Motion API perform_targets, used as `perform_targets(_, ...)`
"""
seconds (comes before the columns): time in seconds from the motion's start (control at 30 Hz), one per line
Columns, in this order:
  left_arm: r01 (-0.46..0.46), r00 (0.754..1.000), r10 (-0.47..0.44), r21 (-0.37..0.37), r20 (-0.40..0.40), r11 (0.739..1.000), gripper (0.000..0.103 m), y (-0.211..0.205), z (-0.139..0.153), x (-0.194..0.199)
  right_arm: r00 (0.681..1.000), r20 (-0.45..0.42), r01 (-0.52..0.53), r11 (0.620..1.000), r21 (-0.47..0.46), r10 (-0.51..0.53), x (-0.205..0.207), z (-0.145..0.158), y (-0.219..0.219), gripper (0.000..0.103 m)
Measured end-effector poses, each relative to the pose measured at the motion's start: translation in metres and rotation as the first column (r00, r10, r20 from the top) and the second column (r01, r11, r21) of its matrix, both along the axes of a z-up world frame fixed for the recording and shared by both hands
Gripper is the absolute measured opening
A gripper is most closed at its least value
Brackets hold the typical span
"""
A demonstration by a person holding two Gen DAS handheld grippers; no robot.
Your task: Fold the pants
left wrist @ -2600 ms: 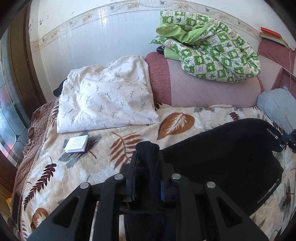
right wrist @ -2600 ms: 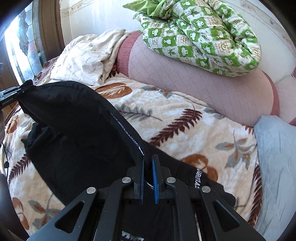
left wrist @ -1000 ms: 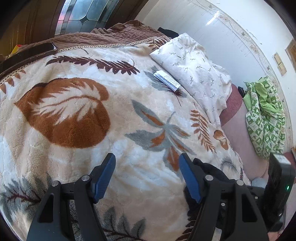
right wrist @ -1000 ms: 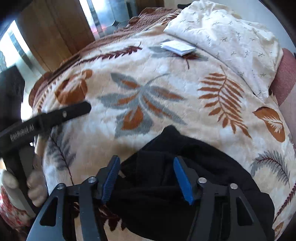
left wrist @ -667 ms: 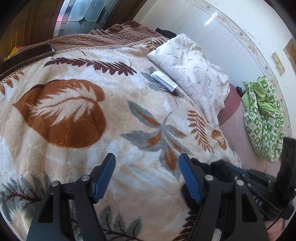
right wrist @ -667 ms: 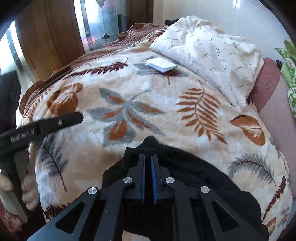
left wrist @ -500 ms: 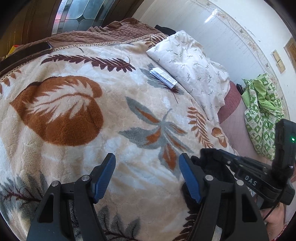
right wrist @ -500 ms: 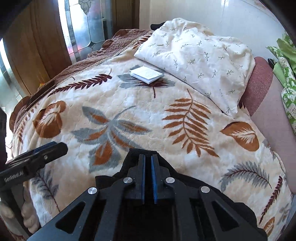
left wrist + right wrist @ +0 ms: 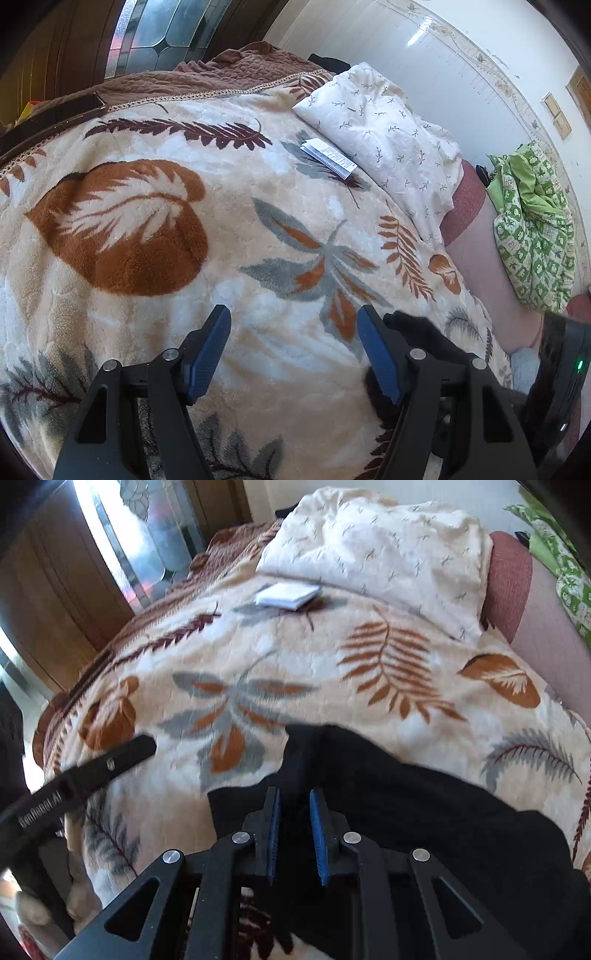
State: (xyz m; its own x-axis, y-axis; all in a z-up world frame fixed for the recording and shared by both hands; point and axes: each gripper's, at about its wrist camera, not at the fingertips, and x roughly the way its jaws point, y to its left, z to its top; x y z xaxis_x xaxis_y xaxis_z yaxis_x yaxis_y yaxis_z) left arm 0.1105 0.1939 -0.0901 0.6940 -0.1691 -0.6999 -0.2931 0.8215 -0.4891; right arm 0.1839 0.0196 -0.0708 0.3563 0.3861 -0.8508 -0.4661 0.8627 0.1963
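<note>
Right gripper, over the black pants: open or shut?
Open, narrowly. The right gripper shows a gap between its blue pads, with the black pants lying bunched on the leaf-print blanket beneath, not pinched.

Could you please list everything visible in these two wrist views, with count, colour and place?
Pants: one, black, bunched on the near part of the bed under the right gripper.
Blanket: one, cream with brown, orange and grey leaves, covering the bed.
Pillow: one, white with small sprigs, at the far side of the bed.
Folded paper leaflet: one, white, on the blanket beside the pillow.
Bolster: one, dusty pink, beyond the pillow.
Quilt: one, green and white check, heaped on the bolster.
Brown bedspread: one, at the bed's far edge.
Left gripper: black with blue pads, open, over bare blanket.
Right gripper: black with blue pads, slightly apart over the pants.
</note>
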Motion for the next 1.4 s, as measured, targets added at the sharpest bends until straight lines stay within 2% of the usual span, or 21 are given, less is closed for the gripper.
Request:
perform_targets(0.13, 0.005, 1.000, -0.005, 0.024, 0.003, 1.000, 0.070, -0.001, 0.000, -0.001, 0.996, 0.039, -0.071, 0.994, -0.080, 0.074, -0.026, -0.017, 0.025, 0.036)
perform_targets(0.2, 0.003, 1.000, -0.003, 0.038, 0.001, 0.999, 0.070, -0.001, -0.001, -0.003, 0.997, 0.053, -0.053, 0.998, -0.039, 0.055, -0.026, -0.005, 0.017, 0.038)
perform_targets(0.23, 0.001, 1.000, -0.001, 0.041, 0.000, 0.999, 0.070, 0.000, -0.001, -0.004, 0.997, 0.078, -0.023, 1.000, 0.007, 0.022, -0.028, 0.007, 0.005, 0.039)
perform_targets(0.3, 0.003, 1.000, -0.003, 0.040, -0.007, 0.999, 0.070, 0.000, -0.003, -0.005, 0.992, 0.118, 0.032, 0.994, 0.100, -0.044, -0.039, 0.030, -0.025, 0.053)
perform_targets(0.33, 0.006, 1.000, -0.005, 0.040, -0.010, 0.999, 0.070, -0.001, -0.004, -0.005, 0.988, 0.132, 0.061, 0.990, 0.125, -0.077, -0.046, 0.037, -0.043, 0.065)
perform_targets(0.4, 0.020, 1.000, -0.019, 0.053, -0.013, 0.998, 0.070, -0.005, -0.003, -0.006, 0.975, 0.165, 0.125, 0.983, 0.138, -0.147, -0.063, 0.044, -0.084, 0.068)
perform_targets(0.5, 0.077, 0.997, -0.077, 0.072, 0.001, 0.994, 0.070, -0.021, 0.001, -0.008, 0.943, 0.171, 0.276, 0.959, 0.071, -0.284, -0.085, 0.031, -0.163, 0.069)
perform_targets(0.57, 0.129, 0.991, -0.132, 0.108, 0.013, 0.986, 0.070, -0.038, 0.006, -0.010, 0.909, 0.136, 0.397, 0.918, 0.002, -0.394, -0.094, 0.009, -0.226, 0.069)
perform_targets(0.67, 0.226, 0.973, -0.230, 0.141, 0.010, 0.964, 0.070, -0.068, 0.015, -0.011, 0.831, 0.093, 0.556, 0.826, -0.092, -0.549, -0.107, -0.029, -0.315, 0.069)
perform_targets(0.7, 0.250, 0.967, -0.254, 0.153, 0.006, 0.956, 0.070, -0.077, 0.018, -0.011, 0.802, 0.064, 0.597, 0.792, -0.126, -0.594, -0.109, -0.040, -0.339, 0.069)
perform_targets(0.77, 0.288, 0.955, -0.295, 0.173, 0.016, 0.942, 0.070, -0.095, 0.029, -0.009, 0.718, 0.026, 0.685, 0.699, -0.207, -0.696, -0.115, -0.053, -0.382, 0.069)
perform_targets(0.8, 0.305, 0.950, -0.313, 0.185, 0.017, 0.934, 0.071, -0.105, 0.033, -0.005, 0.686, 0.021, 0.720, 0.673, -0.171, -0.728, -0.120, -0.048, -0.395, 0.069)
perform_targets(0.83, 0.324, 0.943, -0.333, 0.197, 0.011, 0.925, 0.072, -0.117, 0.036, 0.001, 0.670, 0.013, 0.740, 0.666, -0.091, -0.742, -0.123, -0.039, -0.402, 0.069)
perform_targets(0.9, 0.388, 0.919, -0.392, 0.211, -0.024, 0.897, 0.074, -0.145, 0.038, 0.021, 0.687, 0.012, 0.726, 0.687, 0.024, -0.726, -0.115, -0.021, -0.395, 0.069)
perform_targets(0.97, 0.451, 0.891, -0.451, 0.209, -0.052, 0.867, 0.074, -0.173, 0.032, 0.042, 0.749, 0.008, 0.657, 0.745, 0.115, -0.662, -0.096, -0.010, -0.372, 0.069)
perform_targets(1.03, 0.475, 0.879, -0.470, 0.245, -0.083, 0.846, 0.074, -0.193, 0.020, 0.059, 0.811, -0.014, 0.576, 0.794, 0.197, -0.585, -0.070, -0.007, -0.341, 0.070)
perform_targets(1.1, 0.474, 0.881, -0.456, 0.249, -0.128, 0.845, 0.074, -0.197, 0.005, 0.077, 0.854, -0.008, 0.509, 0.833, 0.216, -0.520, -0.042, -0.010, -0.310, 0.070)
perform_targets(1.2, 0.471, 0.880, -0.452, 0.161, -0.144, 0.867, 0.074, -0.185, -0.015, 0.093, 0.898, -0.041, 0.436, 0.875, 0.210, -0.437, -0.010, -0.026, -0.274, 0.070)
perform_targets(1.3, 0.498, 0.867, -0.481, 0.207, -0.127, 0.842, 0.074, -0.189, -0.012, 0.096, 0.897, -0.046, 0.443, 0.892, 0.088, -0.440, 0.015, -0.050, -0.266, 0.070)
perform_targets(1.37, 0.512, 0.859, -0.497, 0.237, -0.123, 0.826, 0.074, -0.192, -0.014, 0.096, 0.874, -0.025, 0.485, 0.874, 0.014, -0.485, 0.027, -0.060, -0.282, 0.070)
perform_targets(1.4, 0.516, 0.856, -0.502, 0.244, -0.120, 0.821, 0.074, -0.192, -0.015, 0.096, 0.858, -0.028, 0.513, 0.858, 0.013, -0.512, 0.029, -0.063, -0.295, 0.072)
